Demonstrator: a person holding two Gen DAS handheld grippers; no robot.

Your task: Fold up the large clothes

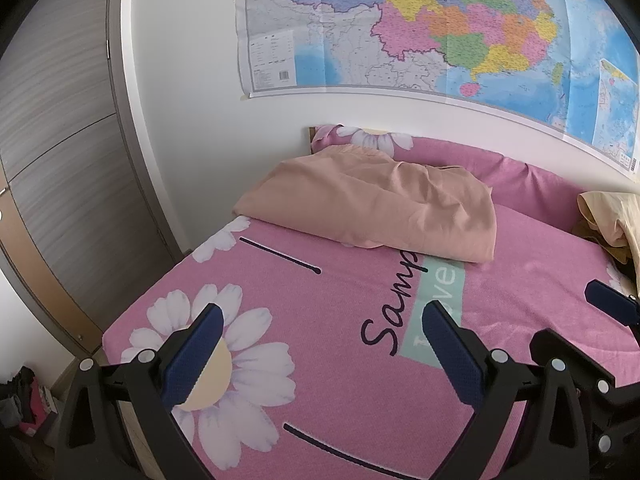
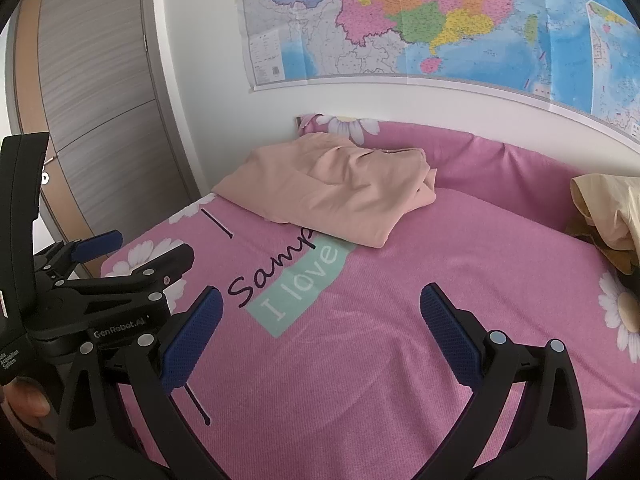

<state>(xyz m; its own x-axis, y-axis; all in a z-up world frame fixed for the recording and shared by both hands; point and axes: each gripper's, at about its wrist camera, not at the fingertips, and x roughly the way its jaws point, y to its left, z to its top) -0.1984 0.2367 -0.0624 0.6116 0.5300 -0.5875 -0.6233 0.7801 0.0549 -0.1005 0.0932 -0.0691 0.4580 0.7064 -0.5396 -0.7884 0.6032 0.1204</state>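
We hold the left gripper (image 1: 320, 328) and right gripper (image 2: 320, 312) spread wide and empty above the pink bedsheet (image 2: 380, 320). The peach garment (image 1: 372, 208) lies folded near the bed's head, below the wall map (image 1: 420, 24).

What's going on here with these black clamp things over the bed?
A person holds a pair of tongs in each hand above a pink flowered bedsheet. Both the left tongs and the right tongs are open and hold nothing. A peach garment lies loosely folded near the head of the bed, apart from both tongs, and a yellowish cloth is bunched at the far right edge.
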